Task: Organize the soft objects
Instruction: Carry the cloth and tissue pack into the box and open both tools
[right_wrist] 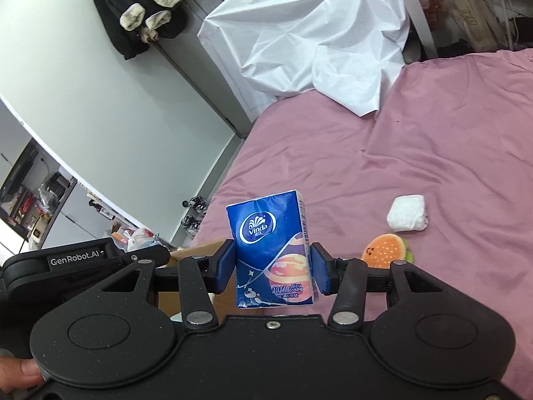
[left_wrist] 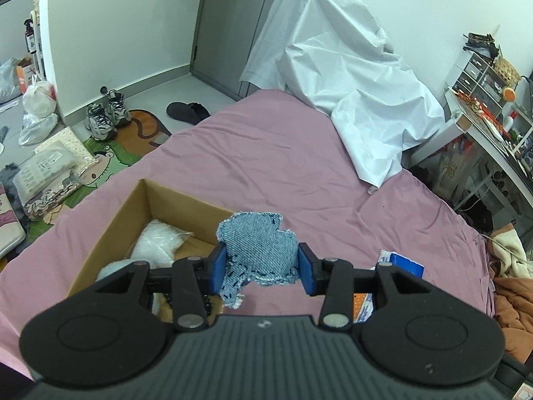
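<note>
Left gripper (left_wrist: 263,266), lower centre of the left wrist view, is clamped on a frayed denim patch (left_wrist: 260,253) held between its blue pads (left_wrist: 218,268) clear of the pink bedsheet (left_wrist: 266,153). Governing relation: the open cardboard box (left_wrist: 113,230) lies to the lower left of the patch, its near wall just beside the left pad, so this gripper is judged the nearer to the box. Inside the box, a white plastic bag (left_wrist: 160,246) and a pale soft item (left_wrist: 113,270) already occupy part of the floor. Right gripper (right_wrist: 271,266), lower centre of the right wrist view, is clamped on an upright blue Vinda tissue pack (right_wrist: 271,250), long axis vertical; a box edge (right_wrist: 196,250) shows just left of its fingers, partly hidden behind the left gripper's body. Lying on the sheet at lower right: a burger plush (right_wrist: 386,250) and a white rolled bundle (right_wrist: 408,213), near each other. A white draped cover (right_wrist: 313,40) occupies the upper centre, well apart from both tools.
</note>
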`<state>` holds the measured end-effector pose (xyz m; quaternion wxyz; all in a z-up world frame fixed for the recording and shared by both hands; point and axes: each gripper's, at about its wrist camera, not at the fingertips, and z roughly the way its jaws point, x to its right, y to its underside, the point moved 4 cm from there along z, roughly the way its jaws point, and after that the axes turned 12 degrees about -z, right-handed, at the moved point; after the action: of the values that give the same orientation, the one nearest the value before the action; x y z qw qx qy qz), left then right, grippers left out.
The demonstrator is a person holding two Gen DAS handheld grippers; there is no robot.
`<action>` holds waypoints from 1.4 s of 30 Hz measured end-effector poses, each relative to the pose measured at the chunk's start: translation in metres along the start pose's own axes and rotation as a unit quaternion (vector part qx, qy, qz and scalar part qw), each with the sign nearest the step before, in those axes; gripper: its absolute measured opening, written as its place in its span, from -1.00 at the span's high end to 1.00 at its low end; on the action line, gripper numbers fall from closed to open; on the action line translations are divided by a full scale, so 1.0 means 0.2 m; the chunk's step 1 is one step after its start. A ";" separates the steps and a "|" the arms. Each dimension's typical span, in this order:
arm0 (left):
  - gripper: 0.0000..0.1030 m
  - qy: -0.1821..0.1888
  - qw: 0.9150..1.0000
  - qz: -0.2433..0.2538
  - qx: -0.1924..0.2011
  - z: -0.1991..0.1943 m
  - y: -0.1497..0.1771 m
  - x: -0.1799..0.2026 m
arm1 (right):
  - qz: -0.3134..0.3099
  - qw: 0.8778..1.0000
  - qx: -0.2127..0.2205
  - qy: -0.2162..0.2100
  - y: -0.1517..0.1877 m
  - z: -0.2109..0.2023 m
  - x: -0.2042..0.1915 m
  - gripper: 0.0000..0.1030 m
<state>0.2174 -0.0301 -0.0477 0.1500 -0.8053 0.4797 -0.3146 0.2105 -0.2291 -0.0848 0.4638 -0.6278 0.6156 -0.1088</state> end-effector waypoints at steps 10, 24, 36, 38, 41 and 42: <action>0.17 -0.004 1.000 -0.022 -0.002 -0.03 -0.05 -0.16 | -0.035 0.999 -0.012 -0.014 0.01 0.03 -0.16 0.09; 0.16 -0.008 0.999 -0.036 -0.015 -0.02 -0.07 -0.33 | -0.076 0.996 -0.028 -0.029 0.06 0.08 -0.34 0.08; 0.15 -0.008 0.996 -0.058 -0.070 0.09 0.03 -0.47 | -0.099 0.993 -0.052 -0.031 0.11 0.17 -0.44 0.08; 0.13 -0.007 0.995 -0.059 -0.085 0.12 0.06 -0.48 | -0.103 0.993 -0.055 -0.030 0.11 0.18 -0.45 0.08; 0.03 -0.006 0.992 -0.062 -0.109 0.15 0.09 -0.50 | -0.107 0.992 -0.059 -0.028 0.12 0.19 -0.47 0.08; -0.04 -0.009 0.991 -0.067 -0.117 0.16 0.09 -0.52 | -0.107 0.992 -0.060 -0.027 0.12 0.19 -0.47 0.08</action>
<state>0.1909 0.0489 -0.1189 0.0376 -0.8503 0.4569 -0.2586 0.2007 -0.1252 -0.0827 0.4277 -0.7195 0.5372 -0.1038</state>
